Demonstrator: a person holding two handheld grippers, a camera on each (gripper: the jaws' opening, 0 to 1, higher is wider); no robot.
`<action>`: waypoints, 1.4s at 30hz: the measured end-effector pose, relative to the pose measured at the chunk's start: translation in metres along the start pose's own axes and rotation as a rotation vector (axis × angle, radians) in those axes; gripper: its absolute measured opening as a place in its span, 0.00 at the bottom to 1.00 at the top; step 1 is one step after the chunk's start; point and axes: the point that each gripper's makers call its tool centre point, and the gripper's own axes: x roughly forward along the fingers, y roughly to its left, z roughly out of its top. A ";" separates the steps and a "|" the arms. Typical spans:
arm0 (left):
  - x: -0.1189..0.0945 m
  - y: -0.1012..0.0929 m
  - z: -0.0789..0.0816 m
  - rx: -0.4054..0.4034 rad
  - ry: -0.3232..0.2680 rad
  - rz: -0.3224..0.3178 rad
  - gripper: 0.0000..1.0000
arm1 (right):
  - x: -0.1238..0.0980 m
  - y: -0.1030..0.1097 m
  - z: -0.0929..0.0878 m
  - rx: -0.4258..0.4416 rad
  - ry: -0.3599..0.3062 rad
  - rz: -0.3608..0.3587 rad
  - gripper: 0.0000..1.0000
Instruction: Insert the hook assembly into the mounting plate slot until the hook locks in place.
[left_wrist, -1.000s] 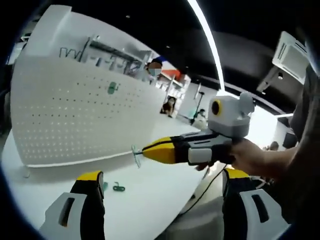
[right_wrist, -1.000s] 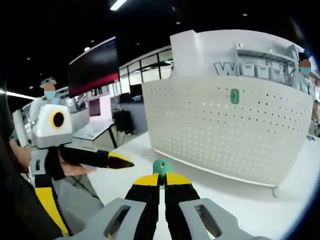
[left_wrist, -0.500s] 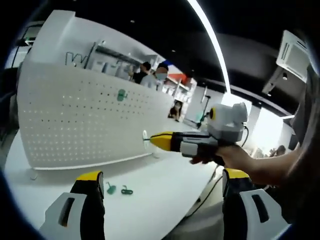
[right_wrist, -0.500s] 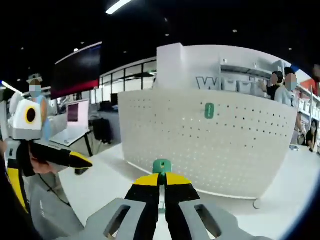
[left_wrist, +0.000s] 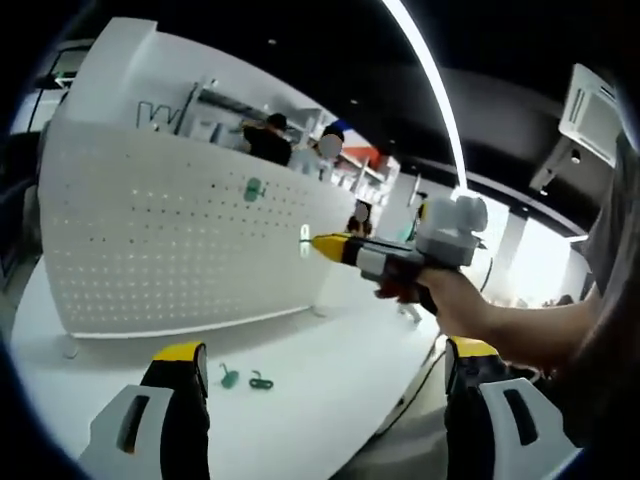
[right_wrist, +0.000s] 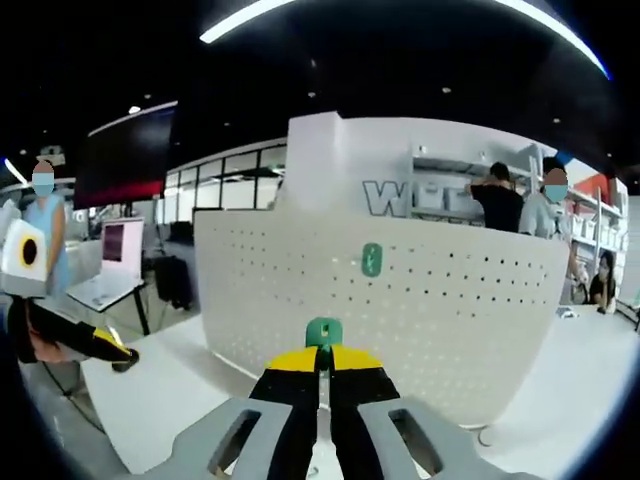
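One small green hook (right_wrist: 323, 332) is pinched by its base in the closed right gripper (right_wrist: 322, 358) facing the white pegboard (right_wrist: 300, 300) (light, stiff plastic, likely slippery), while the left gripper (left_wrist: 325, 365) is wide and empty.

we note a white table (left_wrist: 300, 400) carrying the work area, its surface bare toward the near edge. behind it we see a white wall unit with shelving (right_wrist: 450, 195) and grey lettering (right_wrist: 385, 197), partly cut off. two people (right_wrist: 520, 205) stand at that shelving, one facing away. a dark wall screen with a red band (right_wrist: 125, 155) hangs at the far side, with a desk and laptop (right_wrist: 115, 265) below it. long ceiling light strips (left_wrist: 430, 80) run overhead. a ceiling air-conditioning cassette (left_wrist: 605, 100) sits near the view's edge.
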 end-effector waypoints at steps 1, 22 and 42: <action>0.000 0.001 0.000 0.002 0.001 0.001 1.00 | 0.001 -0.003 0.001 0.000 -0.003 -0.007 0.00; -0.007 0.025 -0.004 -0.009 0.003 0.077 1.00 | 0.051 -0.079 0.041 -0.002 -0.118 -0.145 0.00; -0.004 0.043 -0.007 -0.031 0.022 0.107 1.00 | 0.097 -0.097 0.055 -0.004 -0.204 -0.204 0.00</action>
